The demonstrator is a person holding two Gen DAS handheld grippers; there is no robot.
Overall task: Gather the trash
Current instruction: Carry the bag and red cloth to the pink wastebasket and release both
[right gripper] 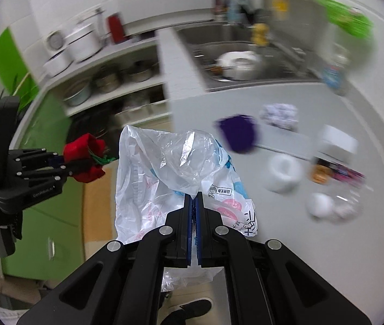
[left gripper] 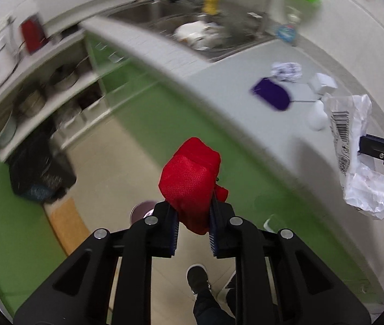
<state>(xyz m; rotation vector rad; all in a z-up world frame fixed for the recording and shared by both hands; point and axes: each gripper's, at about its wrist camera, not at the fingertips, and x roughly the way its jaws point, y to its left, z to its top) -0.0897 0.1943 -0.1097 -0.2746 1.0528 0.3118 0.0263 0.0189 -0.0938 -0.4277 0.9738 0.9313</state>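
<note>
My left gripper (left gripper: 192, 211) is shut on a red mesh wad (left gripper: 192, 176), held over the floor beside the grey counter (left gripper: 219, 103). In the right wrist view that gripper (right gripper: 65, 162) shows at the left with the red wad (right gripper: 86, 146) and a bit of green string. My right gripper (right gripper: 194, 197) is shut on a crumpled white printed plastic bag (right gripper: 164, 168), which hangs off its pads near the counter's edge. The left wrist view catches the same bag (left gripper: 351, 135) at its right side, with the right gripper (left gripper: 365, 146) behind it.
On the counter (right gripper: 246, 168) lie a purple object (right gripper: 239, 132), crumpled printed paper (right gripper: 280, 115), a white box (right gripper: 338, 138), a white roll (right gripper: 284, 174) and clear wrappers (right gripper: 346, 203). Behind is a sink (right gripper: 281, 62) with dishes. A black bag (left gripper: 34, 173) sits on the floor by pot shelves (left gripper: 42, 94).
</note>
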